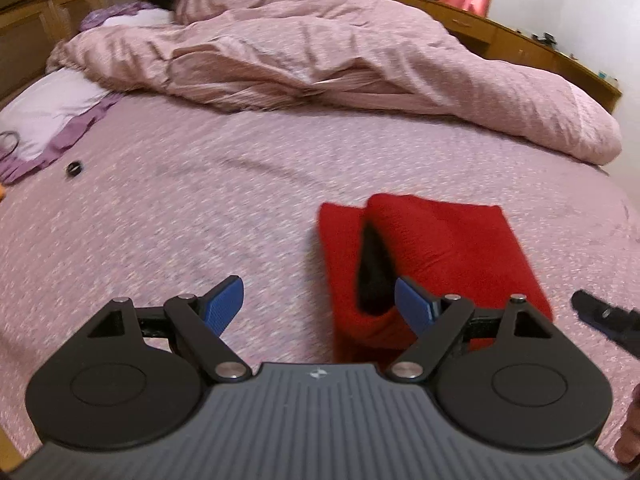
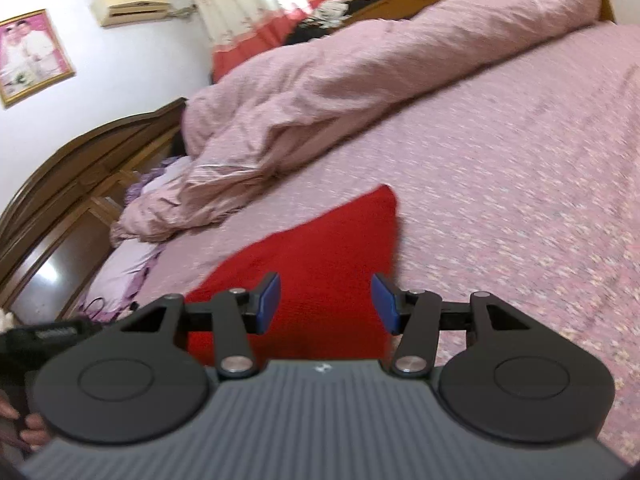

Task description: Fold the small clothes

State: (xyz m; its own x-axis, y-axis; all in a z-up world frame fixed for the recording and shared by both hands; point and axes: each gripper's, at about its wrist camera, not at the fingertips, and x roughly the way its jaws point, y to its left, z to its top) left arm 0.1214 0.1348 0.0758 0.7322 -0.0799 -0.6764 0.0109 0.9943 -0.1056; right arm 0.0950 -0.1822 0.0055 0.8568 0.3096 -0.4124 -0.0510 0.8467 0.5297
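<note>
Lying folded on the pink bed [image 1: 200, 184], the red garment [image 1: 440, 248] showed dark lining; we held both hand-held grippers, left [image 1: 320, 304] and right [image 2: 325, 304], open and empty.

Solid red cloth [image 1: 448, 240], folded, with a black lining showing at its open fold. Pink bedsheet [image 1: 200, 208] speckled with tiny pale flowers. Dusty pink quilt [image 1: 320, 56], finely striped. White pillow [image 1: 44, 108] trimmed in purple. Black grippers with blue pads [image 1: 224, 304]. Brown wooden headboard [image 2: 80, 168]. Gold-framed picture [image 2: 32, 54].
</note>
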